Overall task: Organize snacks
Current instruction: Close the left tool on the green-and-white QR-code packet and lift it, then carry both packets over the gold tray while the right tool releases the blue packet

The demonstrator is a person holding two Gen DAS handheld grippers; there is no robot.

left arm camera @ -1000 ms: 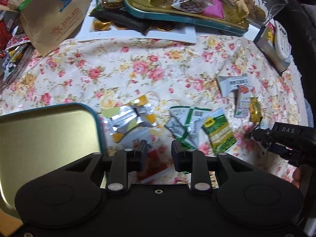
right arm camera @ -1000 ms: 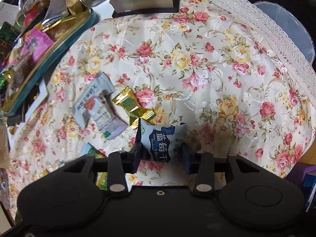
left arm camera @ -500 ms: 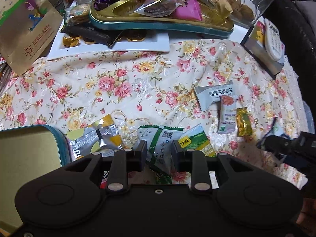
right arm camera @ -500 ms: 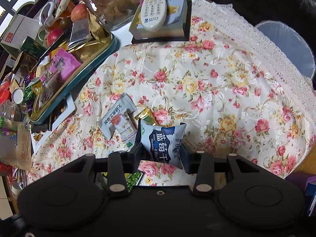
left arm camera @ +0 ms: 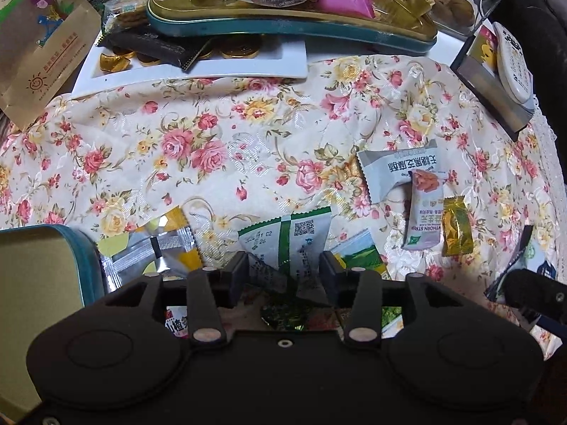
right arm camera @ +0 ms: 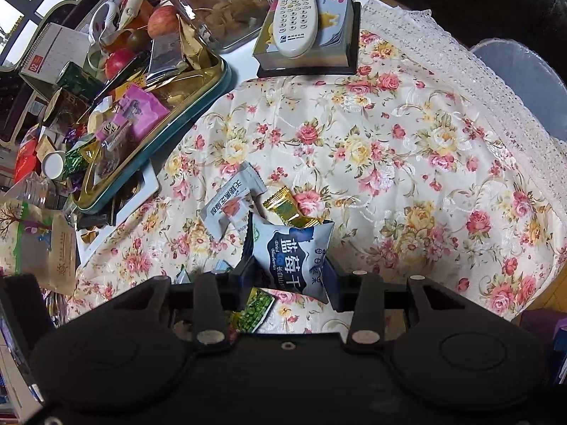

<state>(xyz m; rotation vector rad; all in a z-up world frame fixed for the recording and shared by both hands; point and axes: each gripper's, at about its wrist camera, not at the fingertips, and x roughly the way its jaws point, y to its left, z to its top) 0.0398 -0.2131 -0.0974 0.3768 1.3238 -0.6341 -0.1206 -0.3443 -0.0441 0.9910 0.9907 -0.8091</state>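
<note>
Jaws on my left gripper (left arm camera: 285, 272) had just been opening and stood wide, with a white-and-green foil snack packet (left arm camera: 288, 244) lying between them on the flowered tablecloth (left arm camera: 219, 141), untouched by either pad as far as I could see. My right gripper (right arm camera: 288, 276) was clamped on a small blue-and-white dried-blueberry pouch (right arm camera: 292, 251), held upright clear of the cloth.

Only the left view showed the empty gold tin with the teal rim (left arm camera: 86, 265) at the near left, just beside a silver-and-yellow sachet (left arm camera: 156, 248). Only the right view showed the white remote control (right arm camera: 296, 21) on a box at the far edge, and the lace hem of the cloth (right arm camera: 471, 81).

Both views showed the grey wrapper (left arm camera: 397, 170), a pale strip packet (left arm camera: 423, 212) overlapping it, and a gold candy (left arm camera: 455, 228) near them. The blueberry pouch looked puffed, its print facing me.

Open cloth lay in the middle; the crowded gold tray (left arm camera: 283, 24) bounded the far side.
</note>
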